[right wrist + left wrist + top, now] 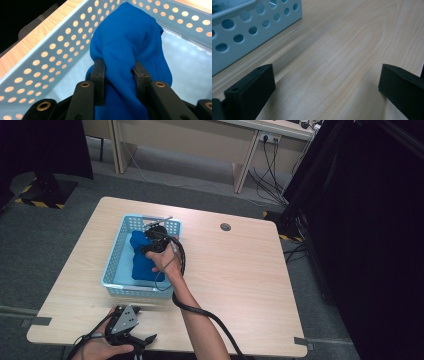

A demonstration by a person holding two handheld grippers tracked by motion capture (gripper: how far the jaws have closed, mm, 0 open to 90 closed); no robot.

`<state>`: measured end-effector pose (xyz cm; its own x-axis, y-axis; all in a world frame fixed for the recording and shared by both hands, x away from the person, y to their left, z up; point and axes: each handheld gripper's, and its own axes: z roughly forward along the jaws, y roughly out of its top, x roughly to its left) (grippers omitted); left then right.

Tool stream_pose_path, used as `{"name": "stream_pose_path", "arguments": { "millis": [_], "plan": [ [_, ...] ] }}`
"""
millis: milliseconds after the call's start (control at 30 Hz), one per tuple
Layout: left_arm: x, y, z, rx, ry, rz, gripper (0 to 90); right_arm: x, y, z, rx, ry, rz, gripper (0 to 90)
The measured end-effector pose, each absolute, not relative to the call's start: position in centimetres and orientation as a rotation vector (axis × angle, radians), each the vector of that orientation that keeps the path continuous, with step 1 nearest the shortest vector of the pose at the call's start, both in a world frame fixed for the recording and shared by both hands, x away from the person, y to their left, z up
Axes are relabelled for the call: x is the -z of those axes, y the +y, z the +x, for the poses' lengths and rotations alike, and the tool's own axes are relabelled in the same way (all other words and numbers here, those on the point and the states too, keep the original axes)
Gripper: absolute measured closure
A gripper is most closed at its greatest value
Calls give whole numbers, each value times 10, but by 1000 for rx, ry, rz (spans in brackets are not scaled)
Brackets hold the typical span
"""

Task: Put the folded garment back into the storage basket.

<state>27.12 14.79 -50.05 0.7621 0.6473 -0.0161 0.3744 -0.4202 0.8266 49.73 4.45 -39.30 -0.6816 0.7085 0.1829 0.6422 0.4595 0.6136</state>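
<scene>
A bright blue cloth lies bunched inside a light blue perforated basket on the left half of the wooden table. My right gripper reaches into the basket from the near side. In the right gripper view its jaws are shut on a fold of the blue cloth, which bulges up between them. My left gripper rests low at the table's near edge, just in front of the basket. In the left gripper view its jaws stand wide apart over bare wood, with the basket wall close at the upper left.
A round cable grommet sits in the tabletop at the far side. The right gripper's black cable trails back across the table along the forearm. Desk legs and cables stand on the floor beyond the table.
</scene>
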Motion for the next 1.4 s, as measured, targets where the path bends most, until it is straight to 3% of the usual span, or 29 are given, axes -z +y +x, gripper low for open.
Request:
{"name": "stream_pose_path", "arguments": {
  "millis": [533, 833, 1400],
  "plan": [
    [501, 148, 271, -384, 765, 2056, 0, 415, 49, 505, -961, 2585, 1279, 669],
    [501, 148, 271, -384, 764, 2056, 0, 416, 50, 507, -939, 2594, 1290, 494],
    [501, 148, 271, -384, 763, 2056, 0, 402, 40, 506, -1024, 2576, 1289, 394]
  ]
}}
